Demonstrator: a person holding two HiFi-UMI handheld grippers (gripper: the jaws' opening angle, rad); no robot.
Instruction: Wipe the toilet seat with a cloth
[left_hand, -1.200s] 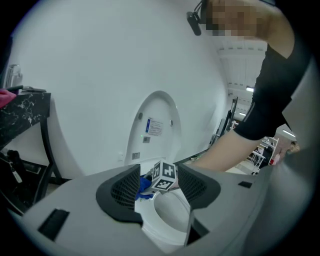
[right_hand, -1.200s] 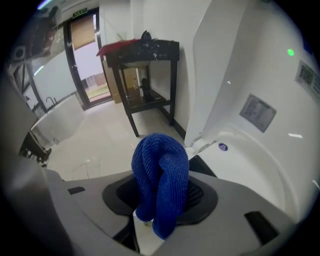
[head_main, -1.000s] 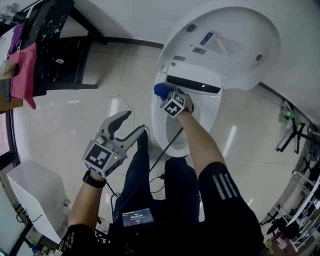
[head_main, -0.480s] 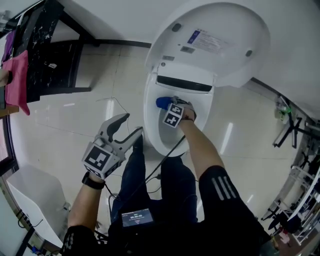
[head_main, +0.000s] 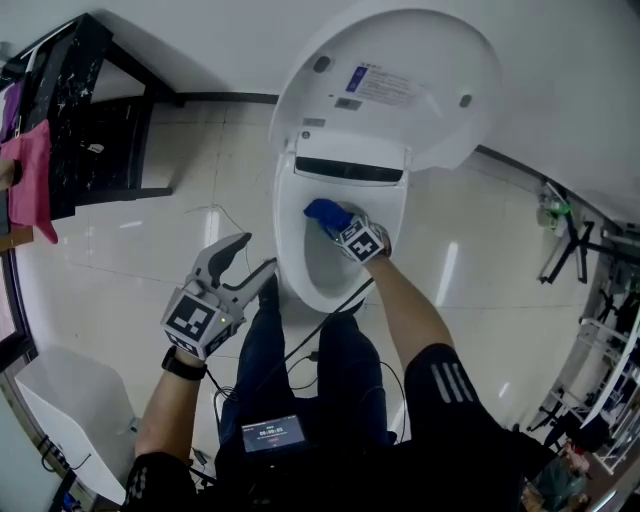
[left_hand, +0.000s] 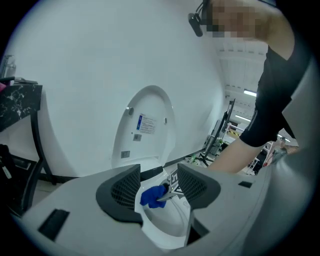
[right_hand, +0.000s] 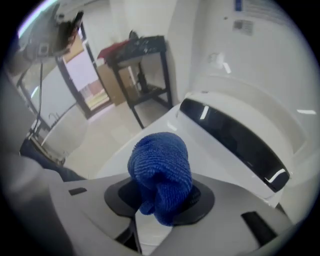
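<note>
The white toilet has its lid (head_main: 400, 80) raised, and its seat (head_main: 287, 240) lies in front of me. A bunched blue cloth (head_main: 324, 213) rests low over the rear left part of the seat, just in front of the dark slot under the lid. My right gripper (head_main: 336, 223) is shut on the blue cloth (right_hand: 161, 175), which hides its pads. Off the toilet's left front, my left gripper (head_main: 256, 255) hangs open over the floor with nothing in it. Between the jaws of the left gripper (left_hand: 159, 184) I see the cloth (left_hand: 152, 196) and the seat.
A black stand (head_main: 95, 110) with a pink cloth (head_main: 35, 170) hanging on it stands at the far left. A white bin (head_main: 65, 400) sits at the lower left. A cable (head_main: 335, 300) runs over the toilet's front rim. Metal racks (head_main: 590, 270) stand at the right.
My right gripper has carried the blue cloth from the seat's rear left corner, by the slot, forward and inward over the seat. The left gripper has stayed open beside the toilet.
</note>
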